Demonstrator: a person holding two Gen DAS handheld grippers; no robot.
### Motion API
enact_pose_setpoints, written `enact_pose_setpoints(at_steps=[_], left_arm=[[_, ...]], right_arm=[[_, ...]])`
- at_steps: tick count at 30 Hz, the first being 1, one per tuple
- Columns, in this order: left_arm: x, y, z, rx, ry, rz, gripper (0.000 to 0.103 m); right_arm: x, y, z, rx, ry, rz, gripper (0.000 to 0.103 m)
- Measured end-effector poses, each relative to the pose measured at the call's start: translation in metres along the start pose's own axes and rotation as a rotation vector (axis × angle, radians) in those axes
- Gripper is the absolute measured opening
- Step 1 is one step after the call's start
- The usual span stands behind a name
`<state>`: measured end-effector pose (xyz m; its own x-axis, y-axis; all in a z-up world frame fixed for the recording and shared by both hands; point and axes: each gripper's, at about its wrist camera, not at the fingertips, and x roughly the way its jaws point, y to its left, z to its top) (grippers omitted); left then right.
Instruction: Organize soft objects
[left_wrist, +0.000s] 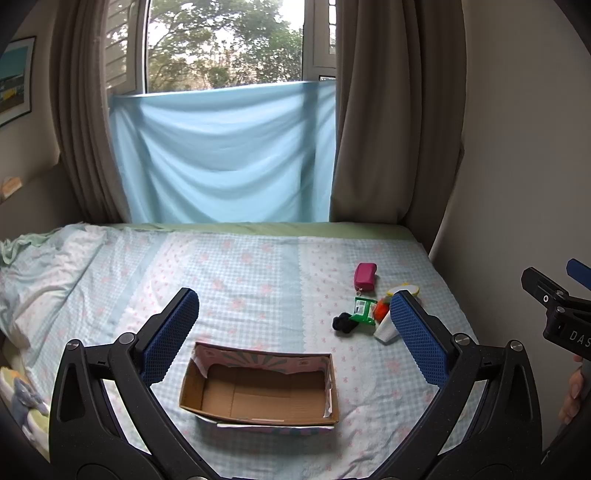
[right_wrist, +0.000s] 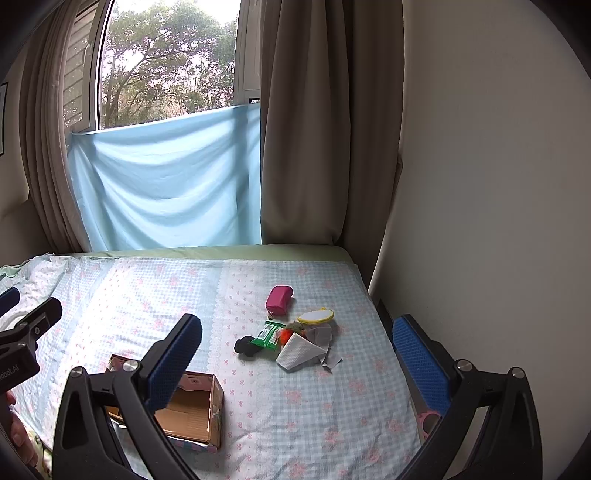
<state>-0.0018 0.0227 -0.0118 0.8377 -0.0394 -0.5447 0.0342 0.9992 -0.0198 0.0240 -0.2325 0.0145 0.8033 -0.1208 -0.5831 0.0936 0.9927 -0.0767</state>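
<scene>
An open cardboard box (left_wrist: 258, 391) (right_wrist: 192, 410) lies on the bed near me, nothing visible inside. Further right sits a small pile: a pink pouch (left_wrist: 365, 275) (right_wrist: 279, 300), a green packet (left_wrist: 363, 311) (right_wrist: 269, 334), a black sock ball (left_wrist: 342, 324) (right_wrist: 245, 346), an orange fuzzy item (left_wrist: 380, 311) (right_wrist: 285, 336), a white cloth (right_wrist: 297, 353), a grey cloth (right_wrist: 322, 338) and a yellow-rimmed pouch (right_wrist: 316, 316). My left gripper (left_wrist: 293, 332) hovers open above the box. My right gripper (right_wrist: 297, 354) is open, short of the pile.
The bed has a checked floral sheet (left_wrist: 240, 266) with crumpled bedding at the left (left_wrist: 40, 266). A wall (right_wrist: 480, 184) runs along the right edge. Curtains and a blue cloth (left_wrist: 225, 155) hang behind. A person's hand (left_wrist: 574, 395) shows at the frame edge.
</scene>
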Motion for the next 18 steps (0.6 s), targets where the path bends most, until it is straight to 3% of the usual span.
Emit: enact_pose_setpoints(at_steps=[12,18], left_arm=[[0.007,0.000,0.004,0.006,-0.010,0.014,0.103],[0.033,-0.005,0.019,0.062,0.049,-0.004,0.103]], right_arm=[[0.009,0.001,0.006,0.012,0.033,0.002,0.103],[0.030,-0.008,0.009,0.064,0.077,-0.033,0.103]])
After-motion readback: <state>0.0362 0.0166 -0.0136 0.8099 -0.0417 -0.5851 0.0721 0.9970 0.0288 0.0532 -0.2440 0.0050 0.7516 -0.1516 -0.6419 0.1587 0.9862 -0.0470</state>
